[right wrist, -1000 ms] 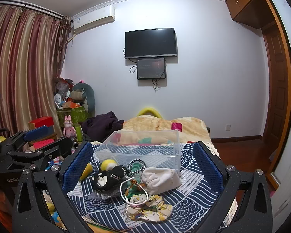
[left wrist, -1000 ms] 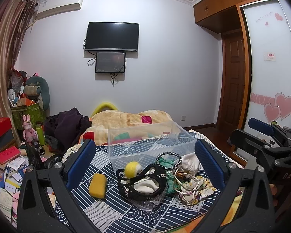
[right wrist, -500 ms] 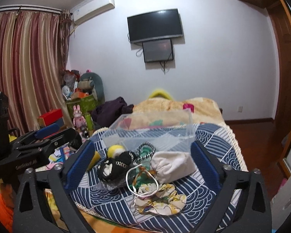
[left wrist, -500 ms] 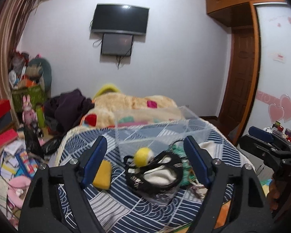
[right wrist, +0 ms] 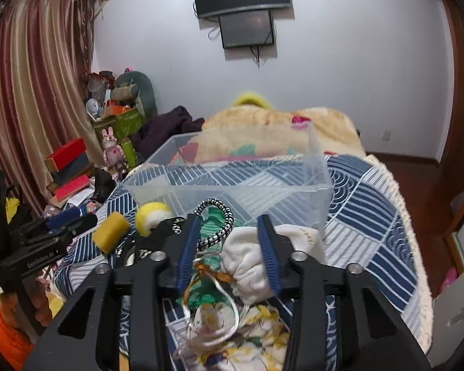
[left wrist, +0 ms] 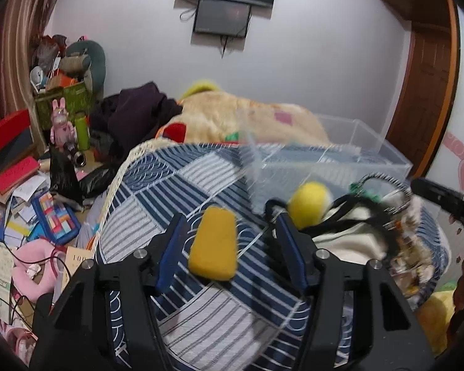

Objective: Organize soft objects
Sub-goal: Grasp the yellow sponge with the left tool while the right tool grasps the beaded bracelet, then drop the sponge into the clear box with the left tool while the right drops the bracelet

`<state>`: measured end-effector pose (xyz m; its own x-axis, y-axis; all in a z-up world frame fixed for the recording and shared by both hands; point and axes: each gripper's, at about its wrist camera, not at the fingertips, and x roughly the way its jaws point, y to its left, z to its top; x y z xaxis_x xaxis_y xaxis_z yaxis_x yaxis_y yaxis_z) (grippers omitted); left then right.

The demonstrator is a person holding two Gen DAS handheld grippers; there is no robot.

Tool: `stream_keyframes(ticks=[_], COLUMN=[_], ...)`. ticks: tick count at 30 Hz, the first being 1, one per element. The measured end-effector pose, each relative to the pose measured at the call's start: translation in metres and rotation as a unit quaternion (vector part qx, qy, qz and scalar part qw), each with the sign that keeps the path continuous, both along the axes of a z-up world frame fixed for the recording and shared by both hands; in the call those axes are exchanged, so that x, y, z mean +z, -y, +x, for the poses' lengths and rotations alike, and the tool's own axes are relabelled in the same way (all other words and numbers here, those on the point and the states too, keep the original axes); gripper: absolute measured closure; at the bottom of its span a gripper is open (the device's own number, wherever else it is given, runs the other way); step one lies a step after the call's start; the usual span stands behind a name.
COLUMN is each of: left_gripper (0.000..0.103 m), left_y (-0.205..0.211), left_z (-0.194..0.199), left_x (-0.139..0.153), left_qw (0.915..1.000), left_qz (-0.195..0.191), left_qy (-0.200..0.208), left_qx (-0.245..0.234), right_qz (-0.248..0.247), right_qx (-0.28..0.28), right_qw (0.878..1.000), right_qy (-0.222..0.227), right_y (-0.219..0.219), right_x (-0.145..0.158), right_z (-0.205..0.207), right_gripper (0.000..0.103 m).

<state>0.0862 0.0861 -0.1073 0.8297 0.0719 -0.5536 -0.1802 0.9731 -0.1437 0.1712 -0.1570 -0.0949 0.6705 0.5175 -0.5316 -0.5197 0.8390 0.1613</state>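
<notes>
Sponge (left wrist: 212, 244) lies on the bed (left wrist: 201, 303) between the left tool's (left wrist: 229, 247) open fingers, unheld. Right tool (right wrist: 229, 244), half open, straddles a white pouch (right wrist: 250, 259) beside the bin (right wrist: 232, 182).

Sponge (left wrist: 214, 245) lying on bed (left wrist: 182, 191), left of ball (left wrist: 308, 205); bin (right wrist: 232, 182) sitting behind both; pouch (right wrist: 250, 256) lying before bin.

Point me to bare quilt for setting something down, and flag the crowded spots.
Free: the quilt right of the clear bin out to its fringed edge, and the stretch left of the yellow sponge. The bin floor looks bare too. Crowded: the pile before the bin, with yellow ball, white pouch and cords.
</notes>
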Motion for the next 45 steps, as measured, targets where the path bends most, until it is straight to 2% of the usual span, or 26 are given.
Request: stream_keyframes(ticks=[6, 9, 14, 17, 26, 34, 40, 45], left_gripper=[0.044, 0.045, 0.067, 0.068, 0.069, 0.069, 0.069, 0.069], left_y=[-0.002, -0.002, -0.003, -0.003, 0.007, 0.019, 0.027, 0.033], left_z=[0.015, 0.021, 0.021, 0.018, -0.001, -0.003, 0.018, 0.044], left_x=[-0.020, -0.030, -0.035, -0.031, 0.013, 0.062, 0.085, 0.089], left_qw=[0.9994, 0.9987, 0.9985, 0.9990, 0.9997, 0.9960, 0.9933, 0.9928], left_qz=[-0.007, -0.007, -0.004, -0.016, -0.005, 0.003, 0.016, 0.025], left_qy=[-0.035, -0.050, -0.055, -0.042, 0.021, 0.081, 0.101, 0.092], left_qx=[-0.004, -0.003, 0.002, -0.005, -0.014, -0.038, -0.054, -0.073], right_qz=[-0.029, -0.044, -0.030, -0.019, 0.011, 0.035, 0.032, 0.014], right_qx=[0.013, 0.020, 0.014, 0.008, 0.000, -0.017, -0.025, -0.032], right_qw=[0.999, 0.998, 0.999, 1.000, 1.000, 0.997, 0.997, 0.997], right_qy=[-0.022, -0.036, -0.030, -0.016, 0.027, 0.070, 0.073, 0.064], right_y=[-0.014, -0.019, -0.010, -0.004, 0.006, 0.017, 0.018, 0.009], right_x=[-0.005, -0.014, -0.016, -0.009, 0.020, 0.052, 0.057, 0.053], right_z=[0.016, 0.019, 0.018, 0.013, -0.003, -0.007, 0.011, 0.032], right_gripper=[0.072, 0.087, 0.092, 0.094, 0.095, 0.095, 0.095, 0.095])
